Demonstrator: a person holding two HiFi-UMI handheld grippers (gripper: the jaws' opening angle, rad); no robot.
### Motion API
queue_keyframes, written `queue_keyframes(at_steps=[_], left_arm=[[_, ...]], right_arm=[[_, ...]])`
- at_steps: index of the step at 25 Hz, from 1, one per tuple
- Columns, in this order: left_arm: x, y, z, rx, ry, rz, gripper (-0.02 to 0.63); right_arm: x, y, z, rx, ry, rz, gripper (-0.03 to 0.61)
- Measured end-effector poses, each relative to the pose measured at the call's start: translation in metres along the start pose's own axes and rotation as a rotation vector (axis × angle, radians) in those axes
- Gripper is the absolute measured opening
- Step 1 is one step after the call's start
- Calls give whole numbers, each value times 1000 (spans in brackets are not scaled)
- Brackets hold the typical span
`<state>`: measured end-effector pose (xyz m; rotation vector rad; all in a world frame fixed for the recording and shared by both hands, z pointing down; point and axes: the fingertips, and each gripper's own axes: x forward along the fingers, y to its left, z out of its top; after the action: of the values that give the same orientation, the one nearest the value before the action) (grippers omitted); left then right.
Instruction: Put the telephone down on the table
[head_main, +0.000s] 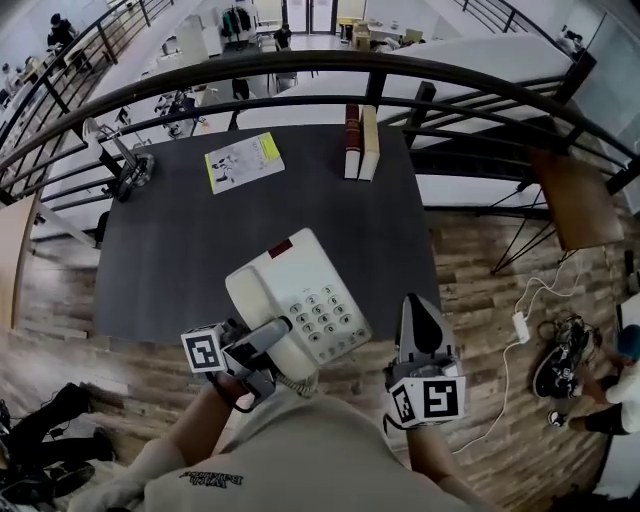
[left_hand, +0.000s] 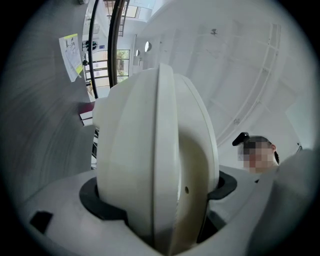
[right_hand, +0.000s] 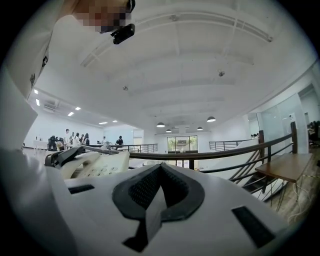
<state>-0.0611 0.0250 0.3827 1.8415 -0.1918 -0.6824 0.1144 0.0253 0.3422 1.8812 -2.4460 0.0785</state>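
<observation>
Jaws of L gripper (head_main: 268, 345) are clamped on the near-left end of the telephone (head_main: 300, 295). R gripper (head_main: 416, 308) jaws are shut together w/ nothing held, just right of it. Telephone is held over the near edge of the counter (head_main: 170, 235), its body stretching fwd & right from the L jaws. Contact w/ the counter can't be told.

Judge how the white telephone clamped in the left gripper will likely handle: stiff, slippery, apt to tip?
The telephone looks like rigid, smooth plastic, so probably stiff but slippery. The left gripper clamps only its near edge, so it may tilt. Its handset sits on top and might slip off if tilted.
</observation>
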Motion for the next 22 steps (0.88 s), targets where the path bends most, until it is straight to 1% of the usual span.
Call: queue_keyframes(at_steps=[5, 9, 12, 15, 18, 22], left_arm=[[6, 16, 49, -9, 12, -3, 462], [15, 33, 94, -28, 6, 21, 462], [21, 42, 116, -41, 11, 19, 463], [23, 46, 124, -37, 13, 16, 463], [23, 49, 125, -44, 3, 17, 463], [27, 57, 128, -53, -9, 30, 463]], right_arm=[[49, 4, 5, -5, -7, -21, 2], [95, 6, 11, -3, 1, -37, 0], [119, 5, 13, -1, 4, -42, 0], [130, 7, 13, 5, 4, -38, 0], [133, 9, 17, -30, -3, -33, 0], [142, 6, 17, -28, -7, -21, 0]])
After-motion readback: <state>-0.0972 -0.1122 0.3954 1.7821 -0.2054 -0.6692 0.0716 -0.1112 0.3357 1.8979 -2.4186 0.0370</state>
